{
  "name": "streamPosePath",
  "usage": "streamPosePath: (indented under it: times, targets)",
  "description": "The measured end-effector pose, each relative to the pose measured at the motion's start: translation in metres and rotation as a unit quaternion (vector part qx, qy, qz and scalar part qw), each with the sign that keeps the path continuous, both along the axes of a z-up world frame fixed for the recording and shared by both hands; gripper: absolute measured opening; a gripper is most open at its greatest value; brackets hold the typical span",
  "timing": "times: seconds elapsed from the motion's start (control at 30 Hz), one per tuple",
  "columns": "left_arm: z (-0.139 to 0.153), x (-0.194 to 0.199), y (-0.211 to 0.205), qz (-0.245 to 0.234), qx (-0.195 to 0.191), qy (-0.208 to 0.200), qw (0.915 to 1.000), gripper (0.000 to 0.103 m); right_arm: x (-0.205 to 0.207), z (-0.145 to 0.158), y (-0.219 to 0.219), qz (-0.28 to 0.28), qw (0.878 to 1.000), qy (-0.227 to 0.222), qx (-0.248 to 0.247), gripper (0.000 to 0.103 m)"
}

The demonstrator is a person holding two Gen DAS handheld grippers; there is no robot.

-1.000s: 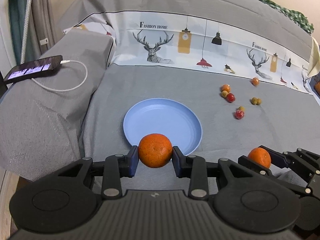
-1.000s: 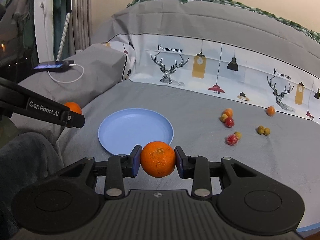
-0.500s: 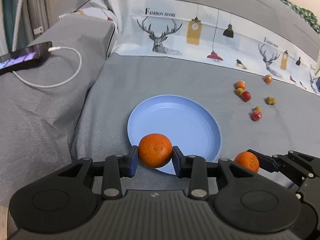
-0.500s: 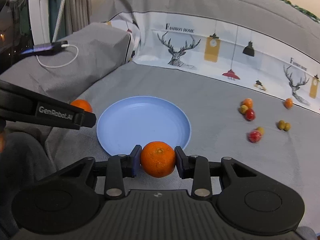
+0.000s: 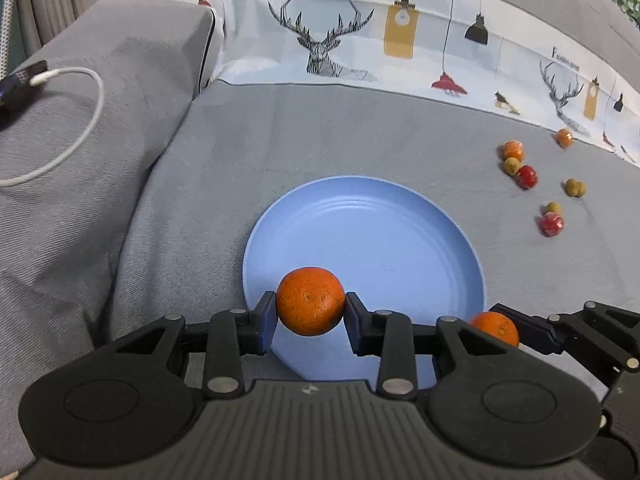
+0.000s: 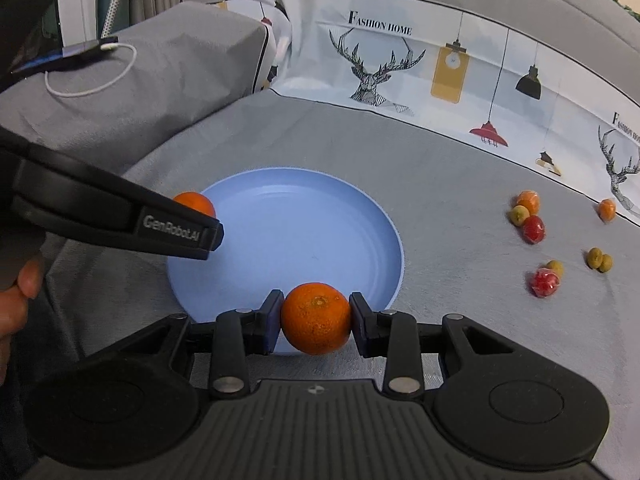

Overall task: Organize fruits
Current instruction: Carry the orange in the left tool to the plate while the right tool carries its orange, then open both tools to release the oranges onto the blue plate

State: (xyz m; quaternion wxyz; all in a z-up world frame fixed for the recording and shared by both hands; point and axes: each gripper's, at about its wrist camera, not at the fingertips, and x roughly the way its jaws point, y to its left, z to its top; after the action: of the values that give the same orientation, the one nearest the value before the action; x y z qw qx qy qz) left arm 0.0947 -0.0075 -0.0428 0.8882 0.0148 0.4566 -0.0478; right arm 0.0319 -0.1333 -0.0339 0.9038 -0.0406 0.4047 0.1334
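- Left wrist view: the left gripper [image 5: 311, 318] has its fingers [image 5: 267, 322] closed against the sides of an orange [image 5: 310, 301] — held over the near rim of the blue plate [image 5: 372, 248], which lies on the grey sofa cover [image 5: 320, 136].
- Same view, lower right: the right gripper [image 5: 498, 330] reaches in beside the plate's near right edge, carrying a second orange [image 5: 496, 327]; only part of that fruit shows.
- Beyond the plate to the right, small fruits [image 5: 528, 178] lie scattered on the cover — red, orange and olive-green ones, well apart from the plate.
- On the left armrest a white cable [image 5: 76, 128] curls from a phone [image 5: 16, 88] at the frame's edge.
- Right wrist view: the right gripper [image 6: 316, 320] clamps the second orange [image 6: 316, 318] between both fingers [image 6: 362, 326], at the plate's [image 6: 304, 232] near edge.
- Same view, left: the left gripper's arm crosses the plate's left rim, with its orange [image 6: 195, 205] peeking out behind it.
- The small fruits [image 6: 534, 228] sit to the right of the plate.
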Motion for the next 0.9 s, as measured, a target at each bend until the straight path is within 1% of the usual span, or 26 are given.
streamPosePath:
  times: [0.27,0.33,0.37,0.4,0.43,0.47,0.5,0.53,0.57,0.6,0.67,0.77,0.87,0.9]
  targets:
    - [-0.015,0.017,0.005,0.015,0.008,0.018,0.9997,0.041,0.016,-0.013,0.004,0.009,1.000,0.012,-0.003,0.037]
    - [-0.013,0.018,0.006,0.017,0.011,0.007,0.9998,0.054,0.022,-0.013,0.005,0.011,1.000,0.008,-0.003,0.038]
    - [-0.010,0.017,0.006,0.018,0.010,0.000,0.9998,0.076,0.025,-0.012,0.006,0.011,1.000,0.005,-0.006,0.041]
    - [-0.007,0.016,0.007,0.021,0.010,-0.007,0.9997,0.102,0.028,-0.010,0.006,0.010,1.000,0.004,-0.009,0.045]
    - [-0.002,0.012,0.008,0.029,0.009,-0.020,0.9993,0.103,0.030,-0.008,0.006,0.008,1.000,0.004,-0.011,0.058]
    - [0.003,0.007,0.009,0.033,0.005,-0.034,0.9989,0.103,0.030,-0.005,0.004,0.003,1.000,0.002,-0.012,0.073]
    - [0.008,0.004,0.009,0.032,0.002,-0.037,0.9988,0.103,0.028,-0.001,0.002,-0.004,1.000,-0.003,-0.014,0.081]
    - [0.013,0.003,0.008,0.028,0.002,-0.026,0.9993,0.103,0.025,0.003,0.000,-0.012,1.000,-0.008,-0.020,0.091]
    - [0.018,0.000,0.009,0.026,-0.004,-0.017,0.9995,0.103,0.020,0.007,-0.003,-0.016,1.000,-0.010,-0.024,0.094]
    - [0.024,-0.004,0.009,0.022,-0.014,-0.015,0.9996,0.103,0.014,0.010,-0.005,-0.017,0.999,-0.009,-0.025,0.095]
    - [0.039,-0.022,0.011,0.017,-0.026,-0.024,0.9992,0.103,0.000,0.018,-0.013,-0.015,1.000,-0.001,-0.019,0.098]
    - [0.055,-0.051,0.012,0.017,-0.029,-0.036,0.9988,0.103,-0.028,0.030,-0.024,-0.012,1.000,0.009,-0.008,0.101]
    - [0.065,-0.078,0.013,0.031,-0.040,-0.030,0.9983,0.103,-0.053,0.045,-0.032,-0.018,1.000,0.013,-0.003,0.102]
    - [0.068,-0.087,0.012,0.029,-0.043,-0.028,0.9983,0.103,-0.060,0.050,-0.035,-0.025,1.000,0.012,0.000,0.102]
